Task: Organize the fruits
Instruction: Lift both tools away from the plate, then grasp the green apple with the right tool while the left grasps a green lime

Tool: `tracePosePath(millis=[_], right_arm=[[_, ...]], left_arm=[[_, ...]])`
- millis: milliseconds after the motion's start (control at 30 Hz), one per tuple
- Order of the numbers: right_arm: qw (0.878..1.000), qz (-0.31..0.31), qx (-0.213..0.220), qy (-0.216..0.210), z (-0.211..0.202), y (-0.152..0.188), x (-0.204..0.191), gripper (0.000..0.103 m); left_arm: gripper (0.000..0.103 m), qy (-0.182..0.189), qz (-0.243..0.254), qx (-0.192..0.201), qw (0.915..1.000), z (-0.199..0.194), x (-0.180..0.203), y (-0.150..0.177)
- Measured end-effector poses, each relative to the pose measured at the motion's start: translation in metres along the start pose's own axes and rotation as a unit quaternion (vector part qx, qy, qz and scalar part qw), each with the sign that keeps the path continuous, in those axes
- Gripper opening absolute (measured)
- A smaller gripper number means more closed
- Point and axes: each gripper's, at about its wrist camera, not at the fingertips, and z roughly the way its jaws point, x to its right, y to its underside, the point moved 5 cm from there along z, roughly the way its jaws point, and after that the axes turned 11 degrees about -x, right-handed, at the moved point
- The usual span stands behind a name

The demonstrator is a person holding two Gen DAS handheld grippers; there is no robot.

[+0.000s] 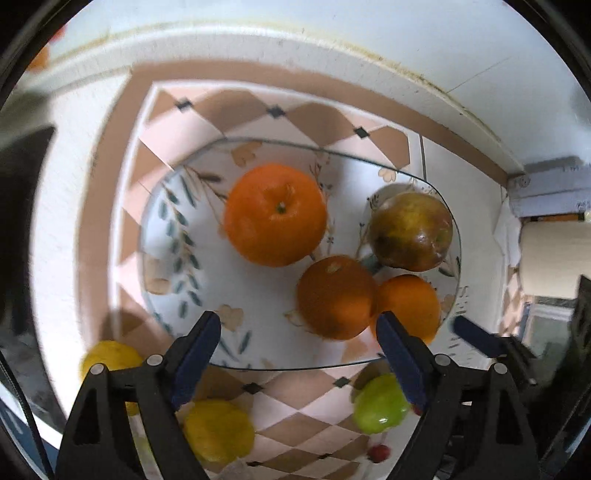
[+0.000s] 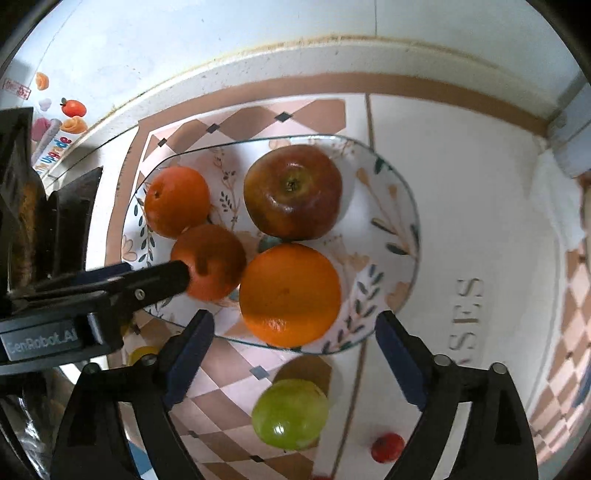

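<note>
A glass plate with a leaf pattern (image 1: 173, 229) (image 2: 391, 236) holds three oranges and a red-green apple (image 1: 410, 230) (image 2: 293, 190). The oranges are a large one (image 1: 275, 214) (image 2: 290, 293), a darker one (image 1: 334, 297) (image 2: 212, 258) and a small one (image 1: 410, 304) (image 2: 177, 201). My left gripper (image 1: 299, 343) is open and empty over the plate's near edge; it also shows in the right wrist view (image 2: 110, 284). My right gripper (image 2: 295, 350) is open and empty above the plate's near rim. A green apple (image 1: 380, 404) (image 2: 290, 413) and two lemons (image 1: 218, 430) (image 1: 110, 360) lie on the cloth.
A small red fruit (image 1: 378, 452) (image 2: 388, 446) lies near the green apple. The checked tablecloth (image 1: 303, 417) ends at a white wall (image 2: 221, 29) behind. A dark bag (image 2: 18, 206) stands at the left. A box (image 1: 550, 192) sits at the right.
</note>
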Motion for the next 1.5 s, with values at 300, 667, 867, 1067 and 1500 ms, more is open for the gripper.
tracePosePath(millis=[300, 667, 867, 1067, 1500], right_arm=[[0.998, 0.005, 0.046, 0.050, -0.042, 0.032, -0.007, 0.095], [0.993, 0.003, 0.101, 0.056, -0.092, 0.087, -0.029, 0.095], [0.990, 0.004, 0.130, 0.047, -0.122, 0.124, -0.036, 0.095], [0.985, 0.005, 0.166, 0.048, -0.155, 0.161, -0.040, 0.095], [0.978, 0.006, 0.207, 0.035, -0.196, 0.196, -0.040, 0.095]], left_arm=[[0.086, -0.086, 0.002, 0.083, 0.9928, -0.046, -0.017, 0.034], [0.086, -0.118, -0.006, 0.168, 0.9787, -0.103, -0.014, 0.104], [0.086, -0.124, 0.004, 0.206, 0.9707, -0.132, -0.005, 0.142], [0.086, -0.127, 0.017, 0.240, 0.9623, -0.154, 0.003, 0.176], [0.086, -0.128, 0.023, 0.281, 0.9508, -0.183, 0.013, 0.217]])
